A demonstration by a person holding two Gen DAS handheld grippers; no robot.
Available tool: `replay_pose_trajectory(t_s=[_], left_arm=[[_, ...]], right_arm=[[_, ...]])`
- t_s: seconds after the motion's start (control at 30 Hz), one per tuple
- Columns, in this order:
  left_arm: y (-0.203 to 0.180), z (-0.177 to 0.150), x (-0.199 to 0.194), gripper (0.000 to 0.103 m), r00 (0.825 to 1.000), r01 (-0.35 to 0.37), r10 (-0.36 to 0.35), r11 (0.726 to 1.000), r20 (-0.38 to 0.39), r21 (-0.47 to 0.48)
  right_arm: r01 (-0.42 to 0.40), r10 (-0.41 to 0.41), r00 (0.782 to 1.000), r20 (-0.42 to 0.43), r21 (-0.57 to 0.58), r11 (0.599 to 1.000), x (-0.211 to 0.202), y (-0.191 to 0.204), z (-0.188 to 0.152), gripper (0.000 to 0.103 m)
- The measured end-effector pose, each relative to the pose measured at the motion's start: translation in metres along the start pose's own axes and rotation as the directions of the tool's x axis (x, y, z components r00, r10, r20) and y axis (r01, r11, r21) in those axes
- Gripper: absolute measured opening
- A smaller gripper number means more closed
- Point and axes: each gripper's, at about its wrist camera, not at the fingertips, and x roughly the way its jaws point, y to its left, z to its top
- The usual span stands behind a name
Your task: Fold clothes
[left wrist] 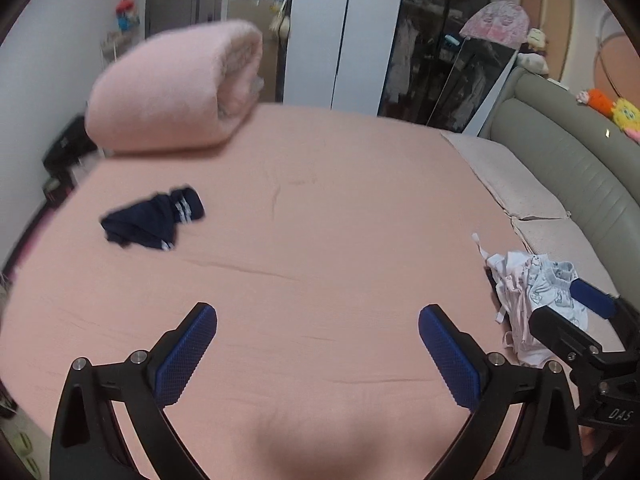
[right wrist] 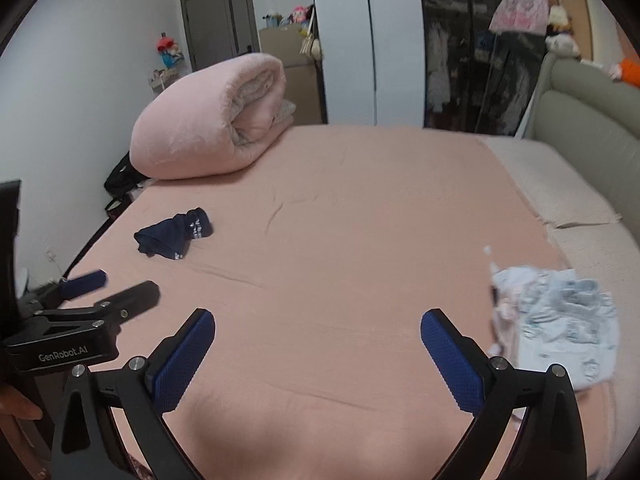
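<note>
A crumpled navy garment with white stripes (left wrist: 154,220) lies on the left part of the pink bed (left wrist: 320,208); it also shows in the right wrist view (right wrist: 174,234). A heap of white and pale blue clothes (left wrist: 532,300) lies at the bed's right side, also in the right wrist view (right wrist: 560,320). My left gripper (left wrist: 318,356) is open and empty above the bed's near part. My right gripper (right wrist: 318,360) is open and empty too; it shows in the left wrist view (left wrist: 576,312) beside the pale heap. The left gripper shows in the right wrist view (right wrist: 108,290).
A rolled pink quilt (left wrist: 172,92) sits at the far left corner of the bed. A grey padded headboard (left wrist: 568,152) and pale pillows (left wrist: 516,184) run along the right. A dark wardrobe (left wrist: 440,40) and white pillar stand behind.
</note>
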Motion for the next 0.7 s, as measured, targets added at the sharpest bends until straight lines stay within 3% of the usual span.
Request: replay_pose_trajectory(t_s=[0.07,0.2,0.43,0.53,0.6,0.7], left_arm=[[0.000,-0.005,-0.021,0.103,1.000,0.001,-0.001,1.000,0.030,-0.012],[0.004,-0.024,-0.058,0.103,0.993,-0.100,0.100,0.995,0.064,-0.003],[0.007,-0.077,-0.115,0.103,0.988,-0.115,0.116,0.993,0.101,-0.009],[0.005,-0.106,-0.131,0.103,0.990,-0.105,0.105,0.994,0.089,-0.009],[0.008,-0.123,-0.137,0.103,0.991,-0.102,0.104,0.994,0.079,-0.026],[0.005,-0.145,-0.135,0.103,0.993,-0.111,0.111,0.994,0.038,-0.017]], right_arm=[[0.015,-0.014,1.000,0.017,-0.012,1.000,-0.018,0.004,-0.006,0.103],[0.046,-0.045,0.998,0.047,-0.034,0.998,-0.054,0.007,-0.021,0.103],[0.040,-0.042,0.997,0.066,0.027,0.999,-0.112,0.001,-0.063,0.103],[0.074,-0.079,0.995,0.068,0.074,0.995,-0.129,0.000,-0.088,0.103],[0.040,-0.044,0.998,0.045,0.071,0.997,-0.135,0.003,-0.107,0.103],[0.064,-0.064,0.998,0.025,0.007,0.998,-0.140,0.016,-0.130,0.103]])
